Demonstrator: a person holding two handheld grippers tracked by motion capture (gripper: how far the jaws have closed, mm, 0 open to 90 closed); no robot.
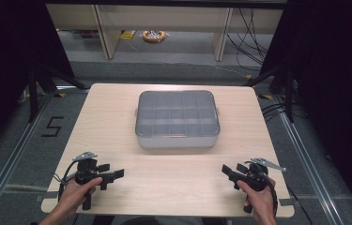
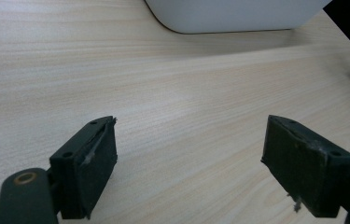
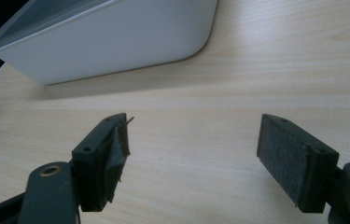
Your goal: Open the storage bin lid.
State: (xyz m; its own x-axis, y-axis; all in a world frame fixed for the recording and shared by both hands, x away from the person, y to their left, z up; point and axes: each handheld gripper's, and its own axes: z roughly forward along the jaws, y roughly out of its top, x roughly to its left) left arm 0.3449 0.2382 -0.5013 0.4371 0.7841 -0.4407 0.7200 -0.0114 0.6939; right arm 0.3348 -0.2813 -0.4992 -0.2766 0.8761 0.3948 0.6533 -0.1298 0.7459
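Note:
A shallow white box (image 1: 177, 119) with a clear lid and several compartments sits in the middle of the light wooden table (image 1: 108, 112). My left gripper (image 1: 116, 174) is held in a hand near the front left corner, pointing right toward the table's middle. Its jaws stand wide apart over bare wood in the left gripper view (image 2: 191, 122), with the box's corner (image 2: 228, 14) farther ahead. My right gripper (image 1: 227, 171) is held near the front right corner and points left. It is open (image 3: 194, 119) with nothing between the pads, and the box's side (image 3: 112, 39) lies ahead.
Bare wood stretches between the two grippers and the box. Black stands and cables flank the table on the floor. A table's wooden legs and a yellow coil (image 1: 154, 35) lie beyond the far edge.

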